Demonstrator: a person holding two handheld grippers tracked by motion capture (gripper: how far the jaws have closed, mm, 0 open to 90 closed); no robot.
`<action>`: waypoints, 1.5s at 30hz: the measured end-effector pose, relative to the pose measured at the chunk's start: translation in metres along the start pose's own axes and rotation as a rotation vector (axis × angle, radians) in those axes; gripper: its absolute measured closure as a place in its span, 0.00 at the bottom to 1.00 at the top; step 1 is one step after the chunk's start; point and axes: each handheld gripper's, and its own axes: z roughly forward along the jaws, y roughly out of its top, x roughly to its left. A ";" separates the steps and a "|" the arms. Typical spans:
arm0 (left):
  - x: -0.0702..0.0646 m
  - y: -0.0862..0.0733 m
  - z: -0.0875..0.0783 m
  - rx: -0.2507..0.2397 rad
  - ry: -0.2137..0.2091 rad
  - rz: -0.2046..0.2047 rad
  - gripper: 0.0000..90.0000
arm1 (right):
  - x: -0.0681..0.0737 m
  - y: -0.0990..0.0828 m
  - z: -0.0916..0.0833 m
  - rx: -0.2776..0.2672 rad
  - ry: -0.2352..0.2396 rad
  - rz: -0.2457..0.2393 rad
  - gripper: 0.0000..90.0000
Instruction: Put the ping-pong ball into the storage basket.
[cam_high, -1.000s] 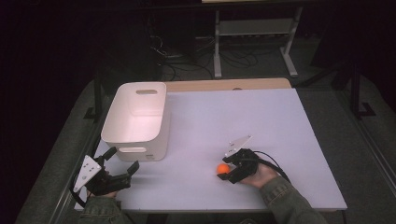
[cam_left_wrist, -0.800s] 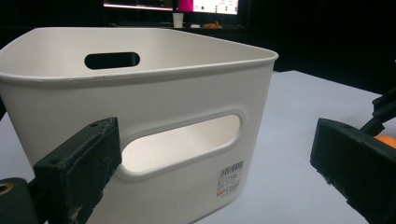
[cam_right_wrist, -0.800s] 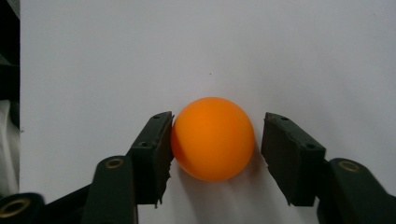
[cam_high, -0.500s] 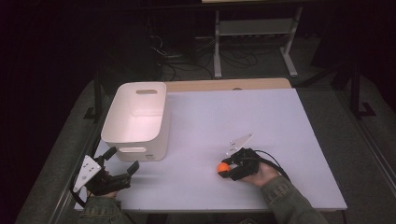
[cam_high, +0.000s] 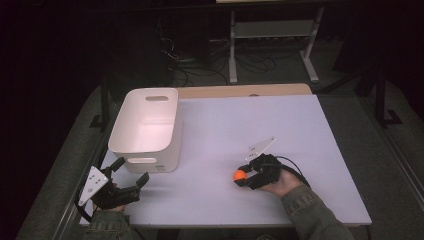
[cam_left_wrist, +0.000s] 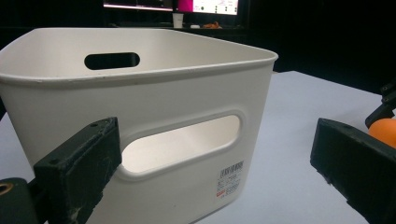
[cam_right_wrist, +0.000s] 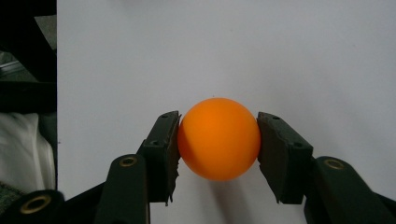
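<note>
Closing done: right gripper (cam_right_wrist: 218, 154) jaws now clamp orange ball (cam_right_wrist: 218, 138) on worktop (cam_high: 300, 130); lift into white bin (cam_high: 145, 131) likely next. Left gripper (cam_high: 131, 172) jaws open, idle.

Both black grippers carry grey three-cornered plates. The right gripper (cam_high: 246, 176) trails a black cable. The sleeves (cam_high: 312, 217) are olive-green denim.

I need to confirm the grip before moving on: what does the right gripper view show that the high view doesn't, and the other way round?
Right gripper view: both pads pressing the sides of the orange ball, so the right tongs are shut on it.

High view: the white bin left of the ball, and the left tongs open near the bin's front corner.

Both: the orange ball in the right tongs over the white table.
</note>
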 end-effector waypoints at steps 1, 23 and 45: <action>0.000 0.000 0.000 -0.001 0.000 -0.001 0.02 | 0.000 0.001 -0.001 0.000 0.002 0.002 0.55; 0.000 0.000 0.000 -0.002 0.000 -0.001 0.02 | -0.006 0.028 -0.021 -0.004 0.009 -0.021 0.55; 0.000 0.000 0.000 -0.002 -0.002 0.000 0.02 | -0.008 0.062 -0.034 0.014 0.024 -0.085 0.55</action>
